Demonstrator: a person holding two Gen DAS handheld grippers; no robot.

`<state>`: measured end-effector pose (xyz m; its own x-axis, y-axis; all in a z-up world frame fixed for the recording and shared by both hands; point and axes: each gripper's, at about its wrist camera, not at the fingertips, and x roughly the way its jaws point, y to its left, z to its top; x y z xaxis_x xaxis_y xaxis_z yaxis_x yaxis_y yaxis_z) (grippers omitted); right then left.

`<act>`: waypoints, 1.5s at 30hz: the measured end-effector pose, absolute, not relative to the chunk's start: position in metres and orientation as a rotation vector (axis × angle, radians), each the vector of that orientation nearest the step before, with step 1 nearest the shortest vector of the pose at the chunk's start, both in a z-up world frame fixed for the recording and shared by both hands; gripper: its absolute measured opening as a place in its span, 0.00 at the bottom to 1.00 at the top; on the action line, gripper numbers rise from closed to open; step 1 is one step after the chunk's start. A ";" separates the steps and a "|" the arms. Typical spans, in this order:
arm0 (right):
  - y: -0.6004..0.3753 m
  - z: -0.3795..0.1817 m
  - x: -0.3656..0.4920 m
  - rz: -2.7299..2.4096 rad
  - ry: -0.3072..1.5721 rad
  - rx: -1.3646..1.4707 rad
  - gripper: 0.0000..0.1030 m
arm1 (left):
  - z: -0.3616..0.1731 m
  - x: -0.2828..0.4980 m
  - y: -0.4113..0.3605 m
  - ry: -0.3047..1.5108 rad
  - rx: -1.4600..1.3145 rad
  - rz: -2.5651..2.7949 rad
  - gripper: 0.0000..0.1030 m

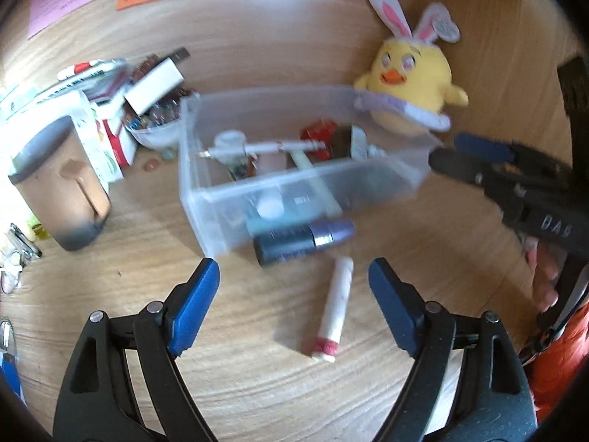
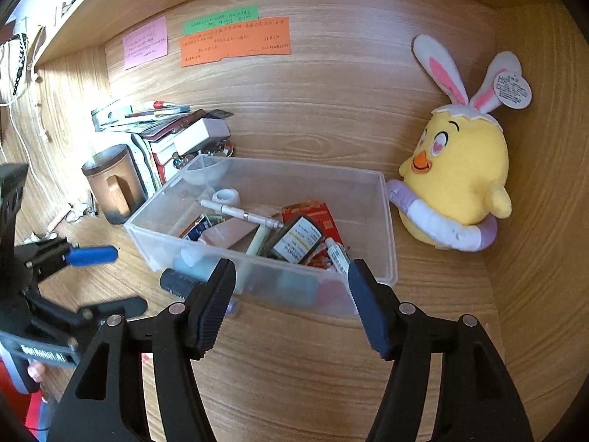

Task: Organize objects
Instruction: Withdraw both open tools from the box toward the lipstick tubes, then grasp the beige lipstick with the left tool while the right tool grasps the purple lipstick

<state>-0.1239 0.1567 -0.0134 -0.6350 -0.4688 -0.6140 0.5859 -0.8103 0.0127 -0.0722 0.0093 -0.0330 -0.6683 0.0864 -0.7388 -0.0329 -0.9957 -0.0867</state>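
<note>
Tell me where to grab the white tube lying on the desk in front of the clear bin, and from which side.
Grip the white tube across its plain middle, coming from above with the open left hand-held gripper. It lies flat on the desk, pointing towards the clear bin, so its long sides probably face the fingers. The red-banded near end looks a less even hold.

Translucent smooth plastic bin (image 2: 371, 199), wood-grain desk (image 2: 294, 368), fuzzy cloth chick (image 2: 464, 169), paper notes (image 2: 235, 42).

A light wood-grain worktop (image 2: 331, 368) meets a matching wooden back wall (image 2: 331, 110) and side wall (image 2: 545, 221). Pink, green and orange paper notes (image 2: 235, 42) hang there; sunlight falls from the left.
</note>
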 end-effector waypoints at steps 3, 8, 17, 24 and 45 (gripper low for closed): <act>0.157 -0.019 -0.119 -2.378 0.255 0.843 0.60 | -0.047 -0.073 0.019 -0.080 -1.301 2.763 0.80; 0.153 -0.026 -0.111 -2.352 0.283 0.865 0.61 | -0.066 -0.079 0.027 -0.076 -1.373 2.682 0.54; 0.129 -0.043 -0.104 -2.243 0.320 0.916 0.63 | -0.070 -0.059 0.023 -0.005 -1.358 2.700 0.14; 0.085 -0.060 -0.102 -2.126 0.456 0.939 0.63 | -0.070 -0.031 -0.021 -0.087 -1.393 2.798 0.14; 0.032 -0.082 -0.111 -1.981 0.622 0.996 0.63 | -0.070 -0.032 -0.045 -0.068 -1.416 2.850 0.26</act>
